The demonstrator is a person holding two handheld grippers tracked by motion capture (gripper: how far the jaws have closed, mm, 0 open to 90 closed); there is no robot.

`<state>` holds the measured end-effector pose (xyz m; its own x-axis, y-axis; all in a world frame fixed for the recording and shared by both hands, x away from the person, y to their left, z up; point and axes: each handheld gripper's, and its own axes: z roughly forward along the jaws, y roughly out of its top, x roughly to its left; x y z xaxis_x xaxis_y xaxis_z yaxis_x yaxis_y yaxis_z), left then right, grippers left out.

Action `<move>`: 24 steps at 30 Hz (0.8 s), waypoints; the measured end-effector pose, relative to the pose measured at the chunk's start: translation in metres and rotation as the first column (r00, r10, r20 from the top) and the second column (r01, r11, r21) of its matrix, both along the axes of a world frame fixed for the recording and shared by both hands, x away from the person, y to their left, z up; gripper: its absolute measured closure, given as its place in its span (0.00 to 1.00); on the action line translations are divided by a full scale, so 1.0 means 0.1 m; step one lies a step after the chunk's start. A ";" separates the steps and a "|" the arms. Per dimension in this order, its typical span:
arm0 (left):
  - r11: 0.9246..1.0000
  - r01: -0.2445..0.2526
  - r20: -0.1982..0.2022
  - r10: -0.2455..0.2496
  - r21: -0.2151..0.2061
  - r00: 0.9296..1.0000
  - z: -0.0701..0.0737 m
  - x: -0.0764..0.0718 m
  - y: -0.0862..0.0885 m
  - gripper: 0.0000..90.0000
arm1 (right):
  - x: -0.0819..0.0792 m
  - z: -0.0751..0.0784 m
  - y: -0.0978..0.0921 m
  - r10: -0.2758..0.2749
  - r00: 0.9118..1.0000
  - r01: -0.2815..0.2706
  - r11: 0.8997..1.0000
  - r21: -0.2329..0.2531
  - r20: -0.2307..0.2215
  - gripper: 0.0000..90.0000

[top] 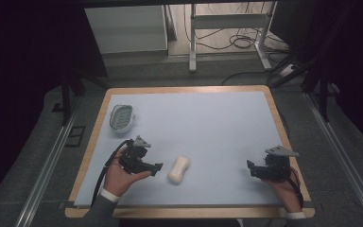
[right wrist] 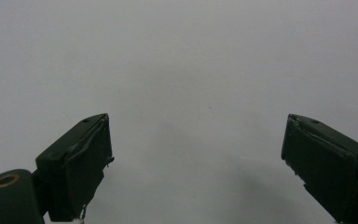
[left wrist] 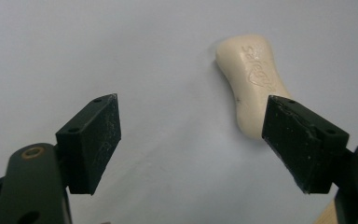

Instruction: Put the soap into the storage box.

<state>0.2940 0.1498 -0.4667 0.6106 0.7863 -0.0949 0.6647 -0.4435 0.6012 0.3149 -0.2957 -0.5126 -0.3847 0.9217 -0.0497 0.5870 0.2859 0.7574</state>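
The bar of soap (top: 179, 169) lies on the pale blue mat (top: 208, 123), lower centre of the high view, just right of the left gripper (top: 155, 168). In the left gripper view the soap (left wrist: 251, 79) sits at upper right, its near end cut off behind the right-hand jaw; an embossed mark on its top is too faint to read, and from above it is lost altogether. The jaws stand wide, holding nothing. The right gripper (top: 251, 169), at lower right and well apart from the soap, is spread wide too. A white soap dish (top: 122, 117) rests at the mat's upper left.
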 end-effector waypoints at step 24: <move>0.997 0.066 -0.067 -0.063 0.048 0.996 -0.06 0.11 -0.58 0.21 | -0.02 0.05 -0.03 -0.007 0.999 0.007 1.000 0.016 0.031 0.09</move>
<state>0.3050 0.0916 -0.4730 0.6536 0.7504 -0.0983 0.6712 -0.5148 0.5333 0.3128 -0.2991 -0.5075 -0.3765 0.9252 -0.0473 0.5651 0.2699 0.7796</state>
